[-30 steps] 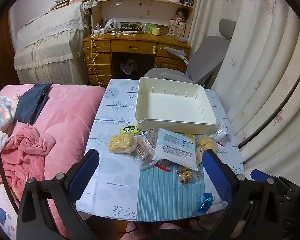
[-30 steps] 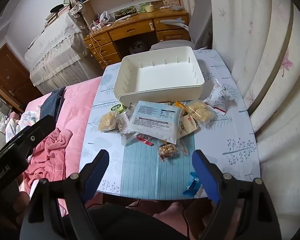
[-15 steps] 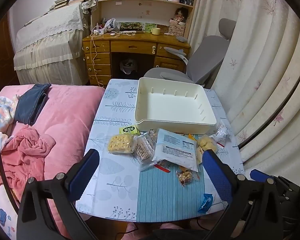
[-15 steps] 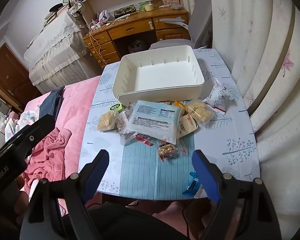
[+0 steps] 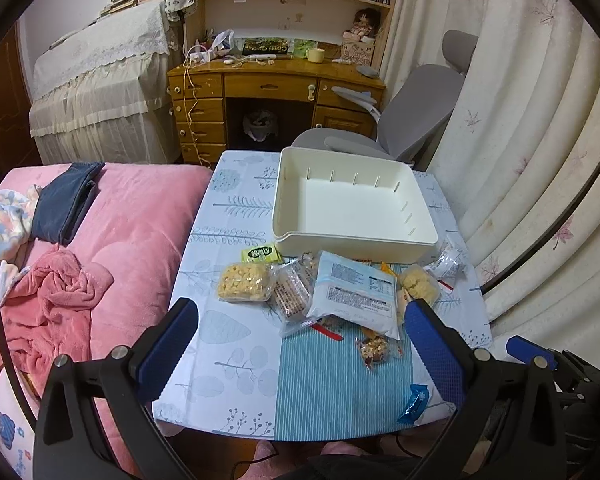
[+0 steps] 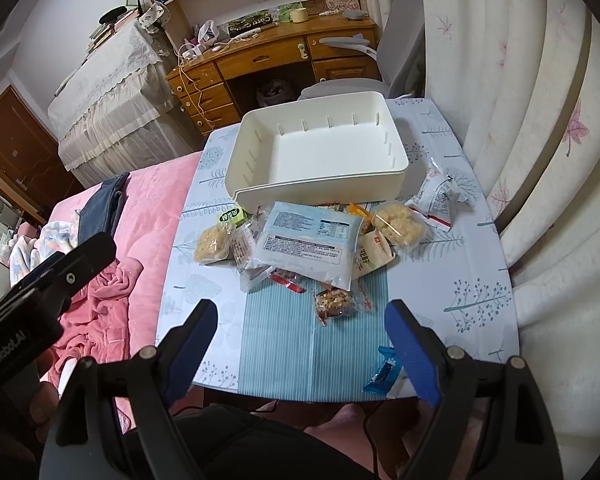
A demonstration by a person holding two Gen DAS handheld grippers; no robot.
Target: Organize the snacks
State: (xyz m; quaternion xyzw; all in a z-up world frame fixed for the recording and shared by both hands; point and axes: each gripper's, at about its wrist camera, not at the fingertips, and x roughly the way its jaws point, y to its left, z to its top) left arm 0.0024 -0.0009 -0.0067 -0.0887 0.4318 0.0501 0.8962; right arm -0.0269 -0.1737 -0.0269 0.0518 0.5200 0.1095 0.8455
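None of the snacks are in the white bin yet; I judge everything remains. They lie heaped on the worktop ahead of both grippers' jaws, left gripper and right gripper, spread wide and empty.

You're getting soft, even indoor light with faint shadows, sharp focus on the table, mild glare inside the white bin, and heavy fisheye bending with black corners.
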